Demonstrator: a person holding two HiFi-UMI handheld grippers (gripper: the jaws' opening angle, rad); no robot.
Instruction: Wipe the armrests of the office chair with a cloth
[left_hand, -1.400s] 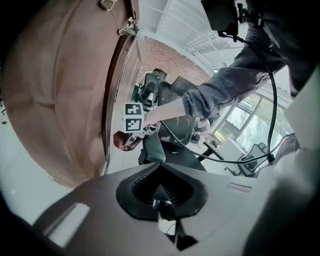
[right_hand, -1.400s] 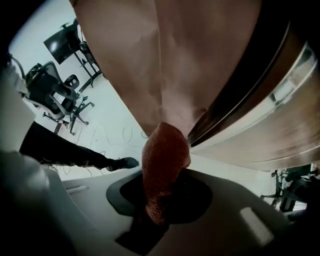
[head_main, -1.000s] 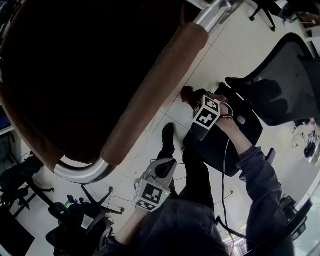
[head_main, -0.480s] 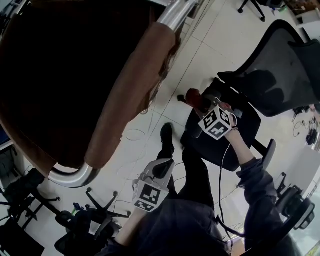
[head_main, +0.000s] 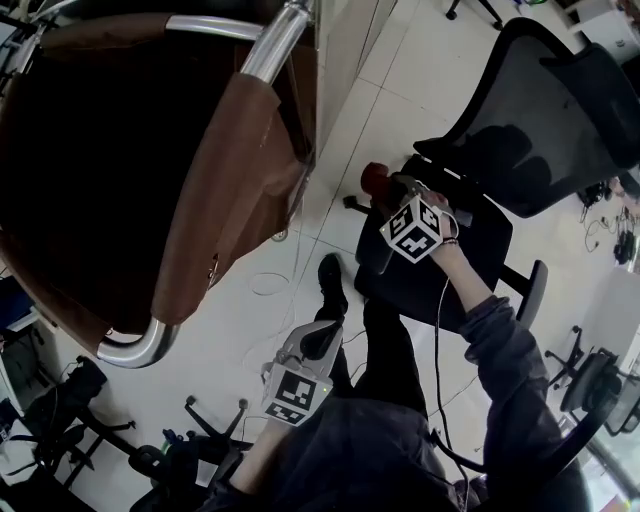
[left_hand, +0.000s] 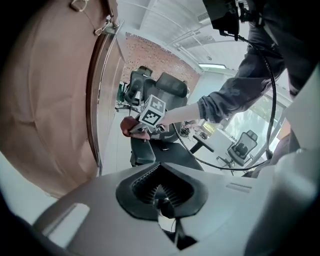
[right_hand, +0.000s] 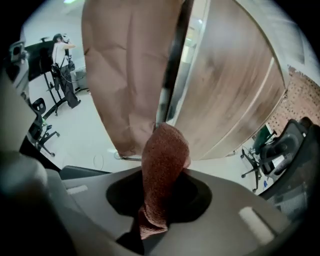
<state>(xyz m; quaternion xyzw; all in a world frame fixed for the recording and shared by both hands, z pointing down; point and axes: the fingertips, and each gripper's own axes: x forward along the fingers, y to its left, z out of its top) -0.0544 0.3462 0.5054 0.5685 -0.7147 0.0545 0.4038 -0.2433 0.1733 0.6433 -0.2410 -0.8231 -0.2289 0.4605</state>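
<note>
My right tool (head_main: 388, 197) is clenched on the reddish-brown cloth (right_hand: 163, 176), which sticks up from between its jaws in a loose fold and hangs a little below them. From my head, the cloth (head_main: 376, 180) sits at the near edge of the black office chair (head_main: 452, 268), by the front corner of its seat; I cannot tell whether it touches the chair there. The chair's mesh back rises at upper right, and one armrest (head_main: 536, 289) shows on the far side of the seat, well apart from the cloth. My left tool (head_main: 320, 340) hangs low by my legs, above the pale floor (head_main: 250, 330), with its ribbed jaws pressed together and nothing between them (left_hand: 160, 191). Its own camera looks across at the right tool (left_hand: 137, 131) with the cloth bunched at its tip. A brown chair (head_main: 225, 190) with a chrome tube frame (head_main: 135, 350) fills the left of my view, close to the camera.
</note>
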